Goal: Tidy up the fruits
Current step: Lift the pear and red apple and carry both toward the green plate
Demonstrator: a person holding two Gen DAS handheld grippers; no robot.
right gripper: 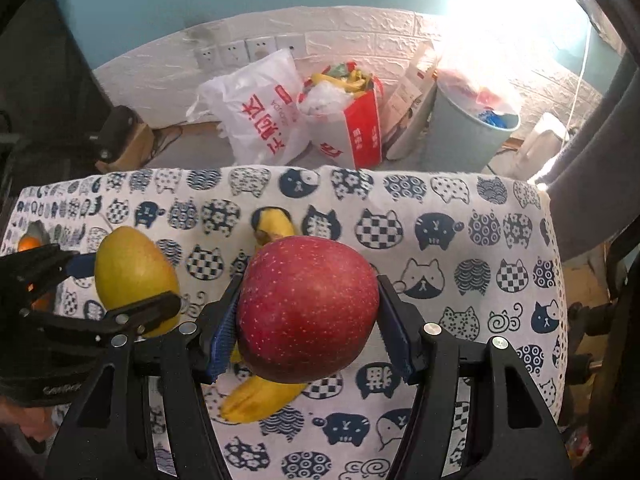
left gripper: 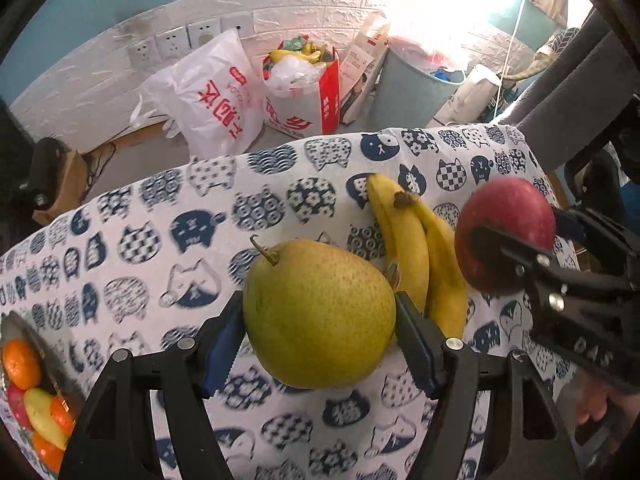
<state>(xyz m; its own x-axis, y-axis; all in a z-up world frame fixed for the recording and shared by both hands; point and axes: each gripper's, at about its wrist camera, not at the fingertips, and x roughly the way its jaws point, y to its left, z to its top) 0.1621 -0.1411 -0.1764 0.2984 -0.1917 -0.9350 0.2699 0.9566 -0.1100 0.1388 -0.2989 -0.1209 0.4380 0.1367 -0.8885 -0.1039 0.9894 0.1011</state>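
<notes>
My left gripper [left gripper: 318, 334] is shut on a yellow-green pear [left gripper: 318, 314], held above the cat-print tablecloth [left gripper: 160, 240]. My right gripper [right gripper: 308, 326] is shut on a red apple [right gripper: 307, 310], also lifted off the cloth. In the left wrist view the apple [left gripper: 508, 220] and right gripper [left gripper: 520, 256] hang to the right of the pear. In the right wrist view the pear [right gripper: 134, 272] and left gripper [right gripper: 120, 292] are at the left. Two bananas [left gripper: 420, 256] lie on the cloth between both grippers, partly hidden under the apple as the bananas [right gripper: 260, 400].
A bowl of oranges and other fruit [left gripper: 32, 400] sits at the table's lower left edge. Beyond the far table edge stand plastic bags [left gripper: 212, 96], a red bag [left gripper: 304, 92] and a grey bin [left gripper: 412, 88]. A dark chair [left gripper: 580, 76] is at the right.
</notes>
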